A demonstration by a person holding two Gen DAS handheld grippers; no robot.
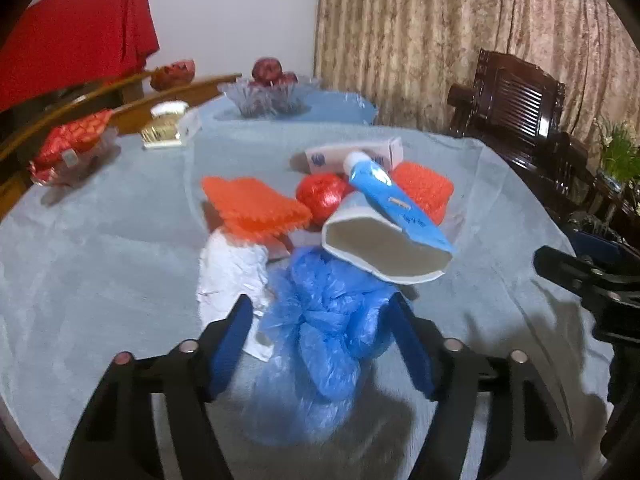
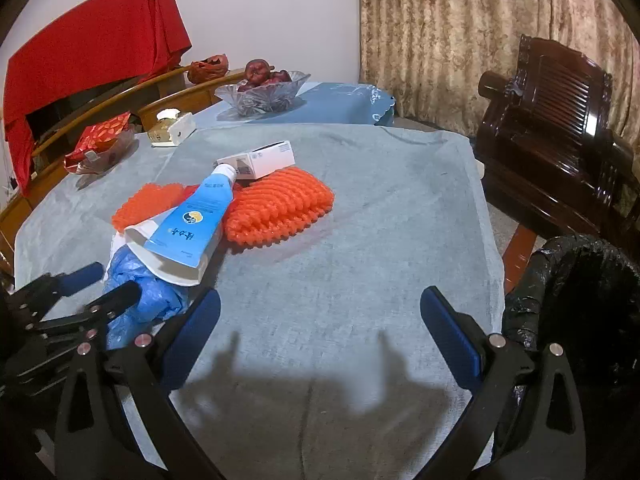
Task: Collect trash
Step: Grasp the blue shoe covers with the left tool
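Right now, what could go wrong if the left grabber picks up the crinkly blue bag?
The left gripper straddles the blue bag. The paper cup rests on that bag, with the blue tube on top, so lifting may tip both off. The white wrapper sits beside one finger and could get pinched too.

The left tongs (image 1: 322, 316) reach forward low over the table (image 1: 100, 264), their blue-padded fingers (image 1: 230, 344) parted and set either side of a crumpled blue plastic bag (image 1: 324, 320); whether the pads press it is unclear. The right tongs (image 2: 320, 320) hover beside them, jaws spread wide with nothing between the blue pads (image 2: 450, 336).
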